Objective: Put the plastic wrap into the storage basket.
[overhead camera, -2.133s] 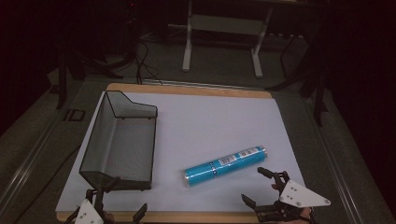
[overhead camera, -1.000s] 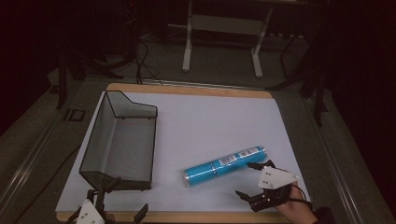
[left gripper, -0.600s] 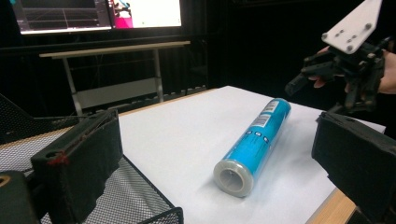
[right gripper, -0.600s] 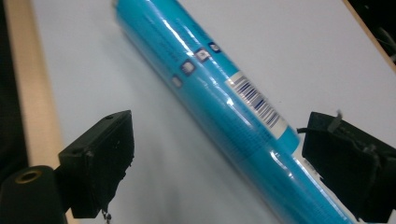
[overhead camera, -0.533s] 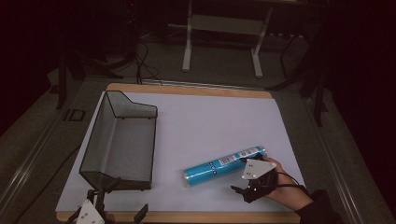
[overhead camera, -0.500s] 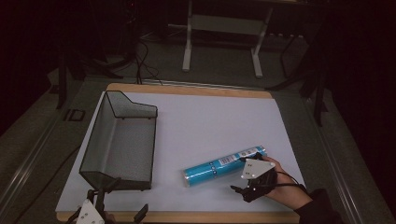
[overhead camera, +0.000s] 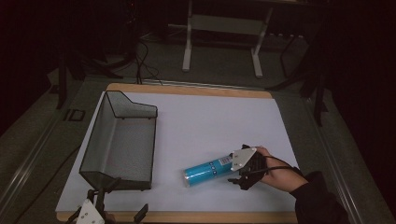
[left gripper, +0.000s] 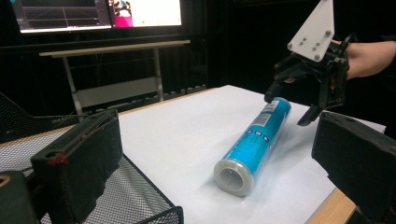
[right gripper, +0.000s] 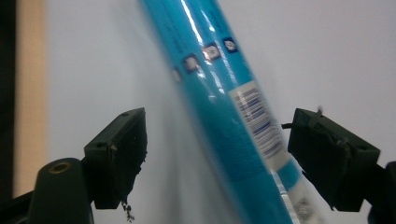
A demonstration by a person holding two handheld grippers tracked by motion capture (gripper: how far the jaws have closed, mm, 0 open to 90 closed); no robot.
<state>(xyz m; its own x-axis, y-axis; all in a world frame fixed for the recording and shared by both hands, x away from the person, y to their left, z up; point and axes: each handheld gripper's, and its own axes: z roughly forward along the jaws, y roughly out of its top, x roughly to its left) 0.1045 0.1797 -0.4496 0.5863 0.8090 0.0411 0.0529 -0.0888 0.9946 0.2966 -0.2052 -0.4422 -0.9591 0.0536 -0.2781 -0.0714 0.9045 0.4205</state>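
Your right gripper [overhead camera: 239, 169] sits over the right end of the blue tube [overhead camera: 207, 170], which lies on its side on the white sheet [overhead camera: 215, 121] covering the table [overhead camera: 187, 89], toward the near right corner and slanted so that its open end points at the near edge. In the right gripper view the jaws are spread wide with the tube [right gripper: 229, 107] running between them, one jaw on each side and neither touching it. In the left gripper view that right gripper [left gripper: 292, 105] hangs just above the far end of the tube [left gripper: 254, 142], its grey plate tilted up, your hand behind it. Your left gripper [overhead camera: 119, 212] rests at the near left corner of the table, jaws spread apart with nothing between them, just beside the near end of the wire mesh tray [overhead camera: 119, 140]. The tray stands along the left side of the sheet, well apart from the tube.
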